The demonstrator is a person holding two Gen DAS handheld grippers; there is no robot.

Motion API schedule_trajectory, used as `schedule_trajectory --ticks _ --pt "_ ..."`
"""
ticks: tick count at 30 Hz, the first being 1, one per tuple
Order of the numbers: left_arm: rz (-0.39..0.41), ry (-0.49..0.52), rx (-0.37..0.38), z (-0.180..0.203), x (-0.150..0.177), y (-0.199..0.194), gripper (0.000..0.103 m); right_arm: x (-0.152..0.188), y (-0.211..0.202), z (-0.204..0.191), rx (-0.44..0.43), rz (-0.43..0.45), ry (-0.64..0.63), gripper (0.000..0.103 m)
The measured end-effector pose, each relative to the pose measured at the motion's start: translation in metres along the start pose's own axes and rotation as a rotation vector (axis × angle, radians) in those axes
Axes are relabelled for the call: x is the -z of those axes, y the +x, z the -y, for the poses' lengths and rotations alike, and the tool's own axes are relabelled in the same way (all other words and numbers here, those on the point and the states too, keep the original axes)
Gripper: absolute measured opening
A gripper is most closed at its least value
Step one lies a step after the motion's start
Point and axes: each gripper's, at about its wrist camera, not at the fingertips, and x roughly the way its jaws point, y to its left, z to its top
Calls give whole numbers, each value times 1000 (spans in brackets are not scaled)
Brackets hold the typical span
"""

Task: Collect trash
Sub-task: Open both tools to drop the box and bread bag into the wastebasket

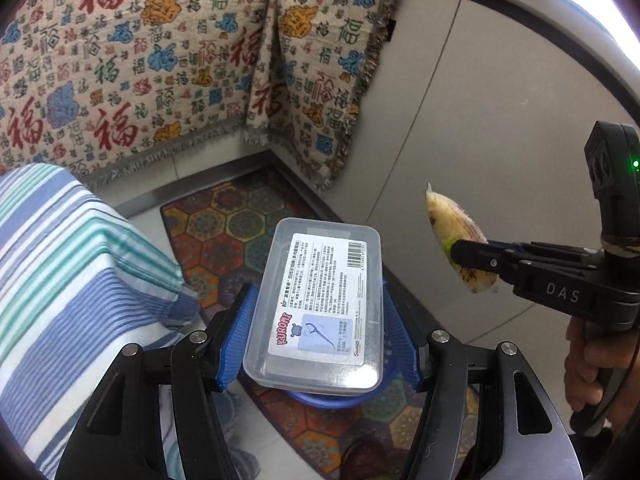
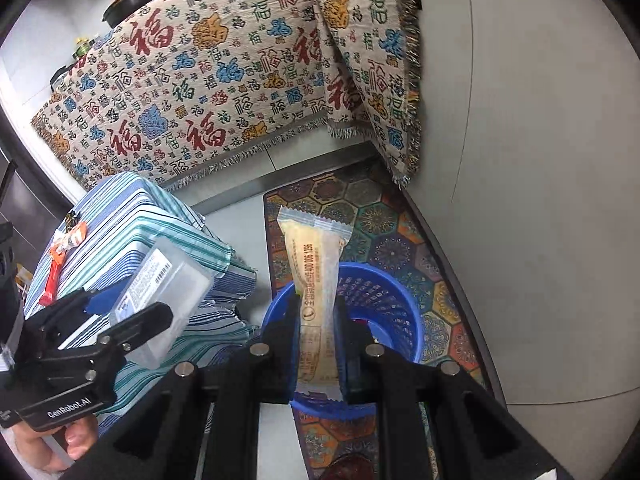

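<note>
- Gripping a clear plastic box [image 1: 316, 312] between its blue pads, the left gripper [image 1: 318, 336] holds it directly above the blue basket [image 1: 320, 400]; right gripper [image 1: 472, 258] is off to its right.
- Right wrist view: right gripper [image 2: 318, 320], jaws nearly closed, pinches a yellow snack wrapper [image 2: 316, 276] over the basket [image 2: 380, 300] just ahead; left gripper [image 2: 132, 320] is beside it, left.

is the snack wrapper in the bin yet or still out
Out: the right gripper holds the snack wrapper pinched above the blue basket.

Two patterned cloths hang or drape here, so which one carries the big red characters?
The fringed cream blanket at the back, dotted with blue and orange motifs. The other, the striped cloth at the near left, has only blue, green and white bands.
</note>
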Motion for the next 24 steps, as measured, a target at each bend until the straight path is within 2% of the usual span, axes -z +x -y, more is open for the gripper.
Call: schedule_trajectory --ticks 12,16,18,19,20,24 --pt "-60 -3 17 13 0 60 63 2 45 32 25 -83 49 15" --pt "-73 -4 17 14 3 76 64 4 59 38 18 -101 65 18" --pt "-82 -2 24 15 4 86 67 6 66 41 17 -116 76 29" --pt "-90 -5 37 15 4 91 72 6 68 42 17 -119 83 45" --pt "-92 -12 44 14 3 95 74 6 69 44 19 -115 93 51" --pt "-95 -37 60 10 0 99 77 4 66 49 27 -100 110 51"
